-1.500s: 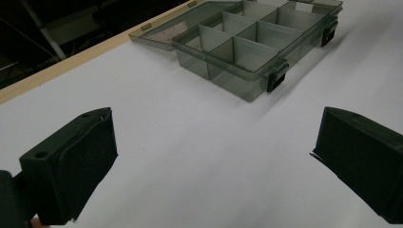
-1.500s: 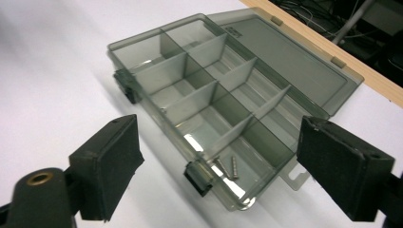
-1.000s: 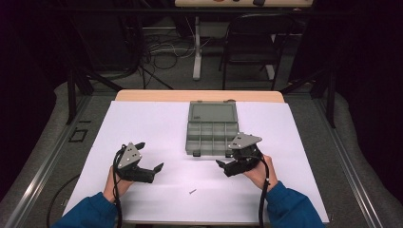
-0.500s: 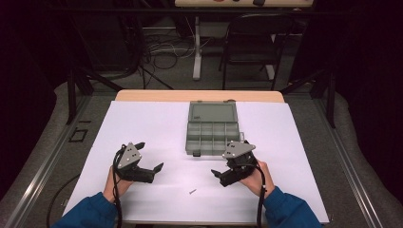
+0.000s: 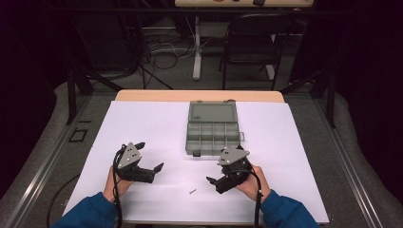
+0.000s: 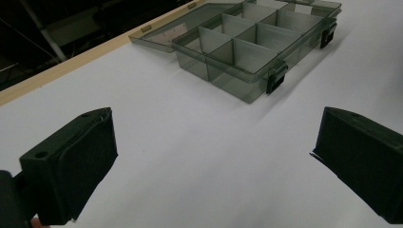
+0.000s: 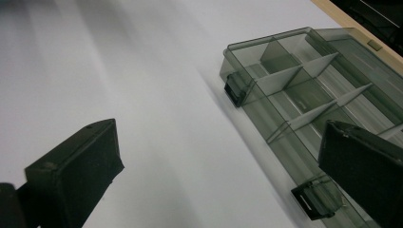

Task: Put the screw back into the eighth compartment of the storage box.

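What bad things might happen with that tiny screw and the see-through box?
The small dark screw lies flat on the white table cover between both open grippers; the wide black jaws of the right gripper may push it away instead of pinching it. The smoky transparent plastic compartment box sits loose with its lid open, so a bump might slide it.

Black chair (image 5: 249,42) stands at one o'clock beyond the table (image 5: 199,96); floor cables (image 5: 161,47) tangle at eleven o'clock.

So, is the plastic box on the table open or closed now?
Open. The box has its lid folded back flat on the table, and its compartments are uncovered; they look empty.
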A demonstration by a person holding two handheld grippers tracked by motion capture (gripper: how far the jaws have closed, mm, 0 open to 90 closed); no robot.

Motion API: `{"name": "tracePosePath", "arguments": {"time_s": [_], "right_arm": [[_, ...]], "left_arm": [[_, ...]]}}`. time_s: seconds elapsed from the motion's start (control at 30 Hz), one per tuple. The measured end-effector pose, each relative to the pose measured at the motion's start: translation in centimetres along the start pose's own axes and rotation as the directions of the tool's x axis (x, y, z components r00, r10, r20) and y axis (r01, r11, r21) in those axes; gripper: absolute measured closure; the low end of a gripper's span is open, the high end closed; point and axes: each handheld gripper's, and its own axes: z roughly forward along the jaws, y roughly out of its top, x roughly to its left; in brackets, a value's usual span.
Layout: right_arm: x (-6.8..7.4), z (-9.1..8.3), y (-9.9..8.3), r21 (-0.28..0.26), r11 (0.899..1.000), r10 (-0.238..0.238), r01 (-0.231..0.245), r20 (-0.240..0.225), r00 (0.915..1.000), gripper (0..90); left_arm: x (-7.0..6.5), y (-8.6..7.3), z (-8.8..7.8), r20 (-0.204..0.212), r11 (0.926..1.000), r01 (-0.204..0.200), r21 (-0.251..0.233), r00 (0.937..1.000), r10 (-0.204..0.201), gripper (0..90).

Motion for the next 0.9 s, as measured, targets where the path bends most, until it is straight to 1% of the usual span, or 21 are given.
{"name": "tracePosePath", "arguments": {"time_s": [0.03, 0.07, 0.13, 0.17, 0.33, 0.47, 0.5, 0.53, 0.57, 0.73, 0.83, 0.9], "right_arm": [[0.1, 0.0, 0.0, 0.003, 1.000, -0.001, 0.001, -0.004, 1.0000, 0.0], [0.2, 0.2, 0.0, -0.009, 1.000, 0.001, -0.001, -0.003, 1.0000, 0.0], [0.3, 0.2, 0.1, 0.007, 1.000, -0.006, 0.006, -0.011, 0.9999, 0.0], [0.4, 0.3, 0.1, 0.000, 1.000, -0.008, 0.008, -0.012, 0.9999, 0.0], [0.9, 0.7, 0.1, 0.011, 1.000, -0.023, 0.024, -0.034, 0.9992, 0.0], [1.0, 0.9, 0.2, 0.017, 0.999, -0.030, 0.031, -0.041, 0.9987, 0.0], [1.1, 1.0, 0.2, 0.016, 0.999, -0.030, 0.031, -0.047, 0.9985, 0.0], [1.2, 1.1, 0.1, 0.001, 0.999, -0.032, 0.032, -0.046, 0.9984, 0.0], [1.2, 1.1, 0.2, 0.019, 0.999, -0.040, 0.041, -0.051, 0.9979, 0.0], [1.5, 1.4, 0.3, 0.022, 0.999, -0.042, 0.044, -0.066, 0.9969, 0.0], [1.6, 1.5, 0.4, 0.028, 0.998, -0.045, 0.048, -0.075, 0.9962, 0.0], [1.7, 1.5, 0.4, 0.030, 0.998, -0.048, 0.051, -0.072, 0.9962, 0.0]], "left_arm": [[0.0, 0.0, 0.0, -0.002, 1.0000, 0.002, -0.002, 1.0000, -0.002, 0.0], [0.0, -0.1, 0.0, -0.001, 1.0000, 0.002, 0.000, 1.0000, -0.002, 0.0], [0.1, 0.0, 0.0, -0.003, 1.0000, 0.000, -0.002, 1.0000, 0.000, 0.0], [0.0, 0.0, 0.0, -0.001, 1.0000, 0.001, -0.002, 1.0000, -0.001, 0.0], [-0.1, 0.0, 0.1, -0.001, 1.0000, -0.007, 0.001, 1.0000, 0.007, 0.0], [0.0, -0.1, 0.1, -0.003, 1.0000, -0.001, 0.000, 1.0000, 0.001, 0.0], [0.0, -0.1, 0.1, -0.002, 1.0000, 0.001, -0.002, 1.0000, -0.001, 0.0], [0.0, -0.1, 0.1, -0.002, 1.0000, 0.000, -0.002, 1.0000, 0.000, 0.0], [0.0, 0.0, 0.1, -0.002, 1.0000, -0.003, 0.000, 1.0000, 0.003, 0.0], [-0.1, 0.0, 0.1, 0.002, 1.0000, -0.007, 0.002, 1.0000, 0.007, 0.0], [0.0, -0.1, 0.2, 0.000, 1.0000, 0.000, 0.005, 1.0000, 0.000, 0.0], [0.0, -0.1, 0.2, 0.004, 1.0000, 0.004, 0.003, 1.0000, -0.004, 0.0]]}}
